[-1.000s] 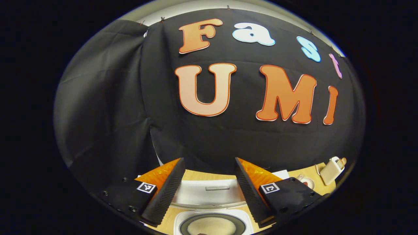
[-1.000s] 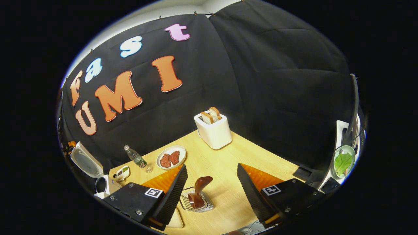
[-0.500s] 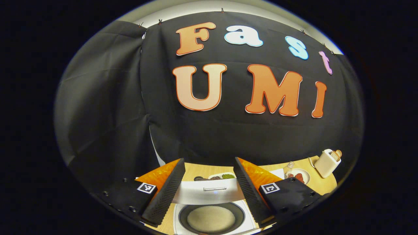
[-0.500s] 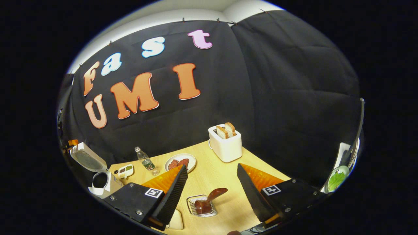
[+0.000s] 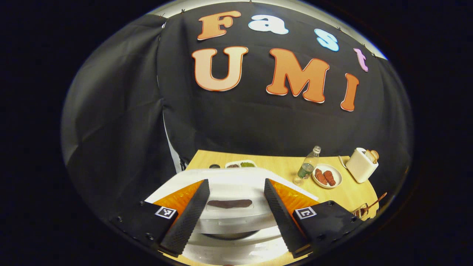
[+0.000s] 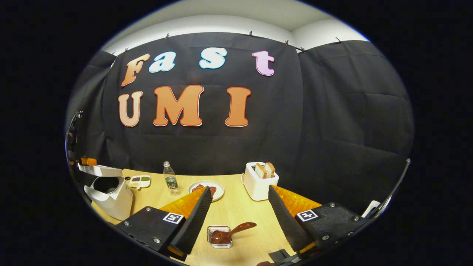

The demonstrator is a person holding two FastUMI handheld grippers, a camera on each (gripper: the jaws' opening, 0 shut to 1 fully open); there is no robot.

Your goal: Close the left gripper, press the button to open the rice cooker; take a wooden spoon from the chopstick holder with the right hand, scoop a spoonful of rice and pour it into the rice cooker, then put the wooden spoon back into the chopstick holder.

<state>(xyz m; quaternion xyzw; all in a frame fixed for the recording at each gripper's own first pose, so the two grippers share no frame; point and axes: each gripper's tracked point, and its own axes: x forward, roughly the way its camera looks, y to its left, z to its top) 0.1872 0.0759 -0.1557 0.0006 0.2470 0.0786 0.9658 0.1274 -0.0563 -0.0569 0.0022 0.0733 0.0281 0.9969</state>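
Right gripper (image 6: 236,218): jaws wide apart, empty. Spoon (image 6: 232,231) just ahead between fingers, leaning in holder (image 6: 219,236), handle pointing up-right; spoon appears returned. Left gripper (image 5: 234,214): jaws wide, empty, lid (image 5: 229,184) of cooker (image 6: 109,194) right before it, half lowered. Farther: plate (image 6: 218,190) with meat, toaster (image 6: 258,181) with bread.

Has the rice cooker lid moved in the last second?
Yes. The lid has swung down over the pot, which is fixed, hiding the rice seen earlier.
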